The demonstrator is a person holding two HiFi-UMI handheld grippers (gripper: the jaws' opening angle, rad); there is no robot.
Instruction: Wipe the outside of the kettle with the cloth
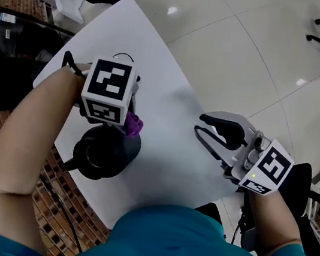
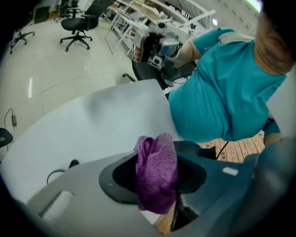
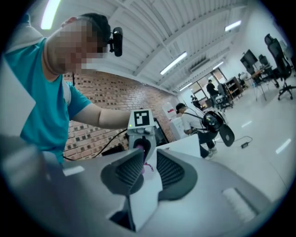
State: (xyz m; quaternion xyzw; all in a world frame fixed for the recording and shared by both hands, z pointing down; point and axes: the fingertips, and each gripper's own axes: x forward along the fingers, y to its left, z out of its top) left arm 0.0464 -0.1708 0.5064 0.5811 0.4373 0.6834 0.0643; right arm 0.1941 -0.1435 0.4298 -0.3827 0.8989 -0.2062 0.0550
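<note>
Both tools up: clamped left tool [image 1: 129, 124] on cloth [image 2: 157, 166], kettle [image 1: 104, 153] directly beneath it; held right tool [image 1: 200, 125] agape, empty, farther off

I wear a teal short-sleeved shirt [image 1: 188, 248]. My left gripper [image 1: 131, 124] and right gripper [image 1: 202, 125] each have a grey body, 2 black ribbed pads [image 3: 173, 169] and a cube [image 1: 110, 89] of black-and-white square markers. A small green light [image 1: 253, 175] glows on the right one.

Upright black kettle [image 1: 104, 154] — bunched purple cloth [image 1: 134, 125]
</note>
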